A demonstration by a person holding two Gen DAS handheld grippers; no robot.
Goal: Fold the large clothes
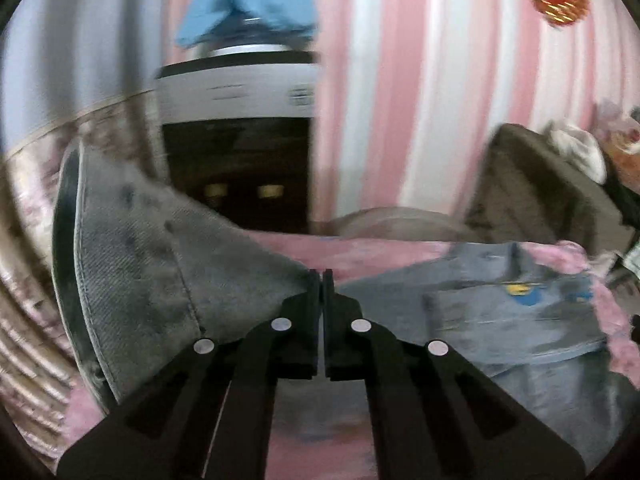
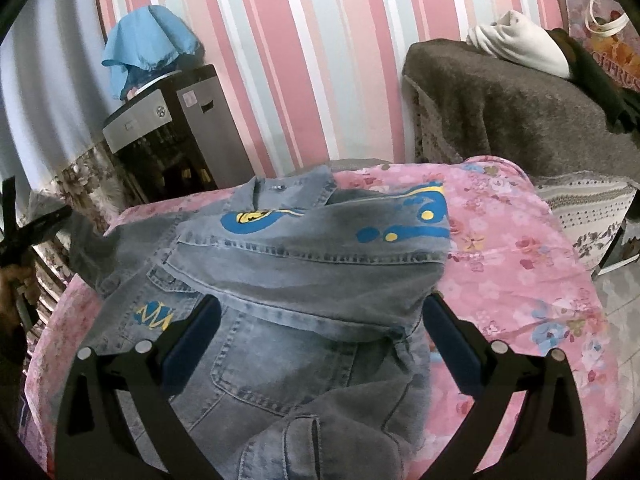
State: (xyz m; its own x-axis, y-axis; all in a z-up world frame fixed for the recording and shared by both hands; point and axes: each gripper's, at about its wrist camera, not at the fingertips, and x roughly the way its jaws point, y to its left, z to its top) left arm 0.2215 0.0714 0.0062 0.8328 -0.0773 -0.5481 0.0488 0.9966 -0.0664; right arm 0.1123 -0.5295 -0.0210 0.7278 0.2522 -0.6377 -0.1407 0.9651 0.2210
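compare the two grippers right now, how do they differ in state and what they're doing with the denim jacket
The left gripper is shut, pinching a piece of the denim jacket and lifting it off the pink floral cover; the right gripper is wide open and holds nothing. The left one sits off at the jacket's left edge, while the right one hovers over the jacket's middle. Both are black two-finger grippers.

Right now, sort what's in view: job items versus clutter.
Job:
- denim jacket
- its sleeve, pinched in the left gripper
- right gripper, open above the jacket

Lying about:
- blue cloth
- water dispenser
- white garment
- brown blanket
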